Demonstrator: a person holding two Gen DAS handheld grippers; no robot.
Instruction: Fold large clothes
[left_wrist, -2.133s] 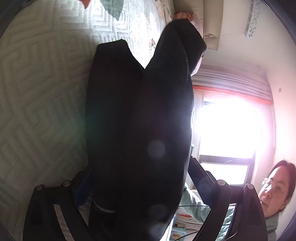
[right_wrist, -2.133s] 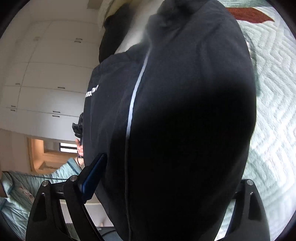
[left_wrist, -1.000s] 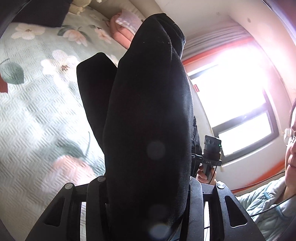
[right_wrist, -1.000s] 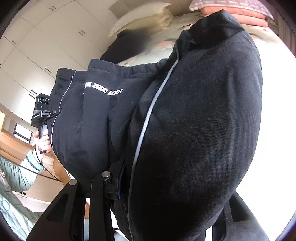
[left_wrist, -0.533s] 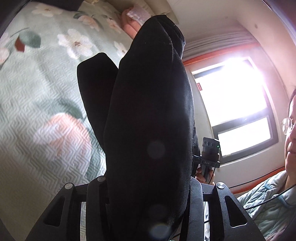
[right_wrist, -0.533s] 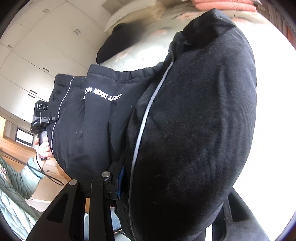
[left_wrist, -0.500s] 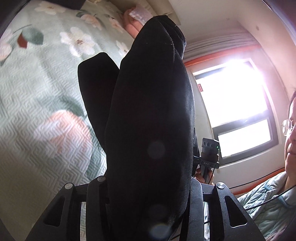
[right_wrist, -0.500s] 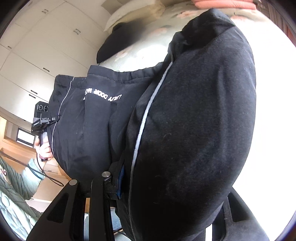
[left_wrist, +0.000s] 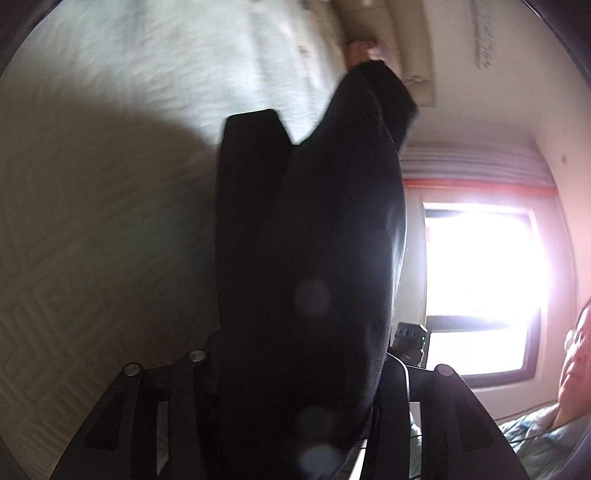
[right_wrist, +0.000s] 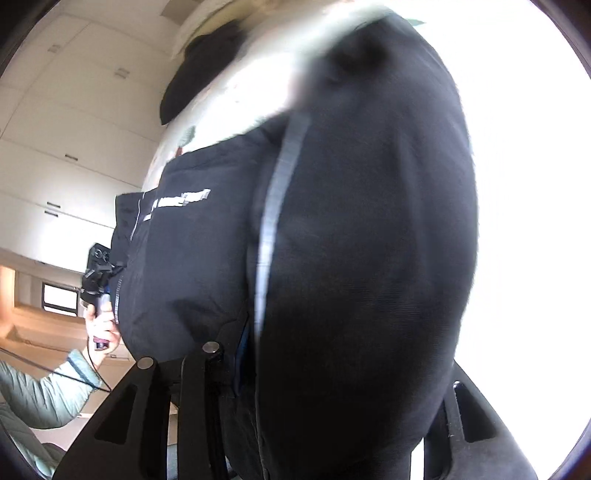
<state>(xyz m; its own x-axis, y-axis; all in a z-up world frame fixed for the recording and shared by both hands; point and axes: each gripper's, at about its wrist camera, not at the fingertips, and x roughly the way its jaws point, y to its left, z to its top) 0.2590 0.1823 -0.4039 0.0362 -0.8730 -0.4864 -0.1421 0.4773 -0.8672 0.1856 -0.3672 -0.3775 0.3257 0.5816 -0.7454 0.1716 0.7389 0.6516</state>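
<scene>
A large black garment (left_wrist: 314, 258) with a thin white stripe and white lettering (right_wrist: 181, 197) hangs between my two grippers above the bed. My left gripper (left_wrist: 295, 435) is shut on one end of the black garment, which fills the middle of the left wrist view. My right gripper (right_wrist: 321, 424) is shut on the other end (right_wrist: 354, 258); the cloth bulges over its jaws and hides the fingertips. The left gripper's handle (right_wrist: 98, 269) shows at the far side in the right wrist view.
A pale green quilted bedspread (left_wrist: 110, 184) lies below on the left. Pillows (left_wrist: 406, 44) sit at the bed's head. A bright window (left_wrist: 480, 280) and the person's face (left_wrist: 576, 354) are at the right. White cupboards (right_wrist: 66, 147) and another dark garment (right_wrist: 199, 74) appear behind.
Both grippers have swung with the garment: the left view has tilted so the flowered quilt gave way to plain shadowed quilt, and both views are motion-blurred. The grips are unchanged.
</scene>
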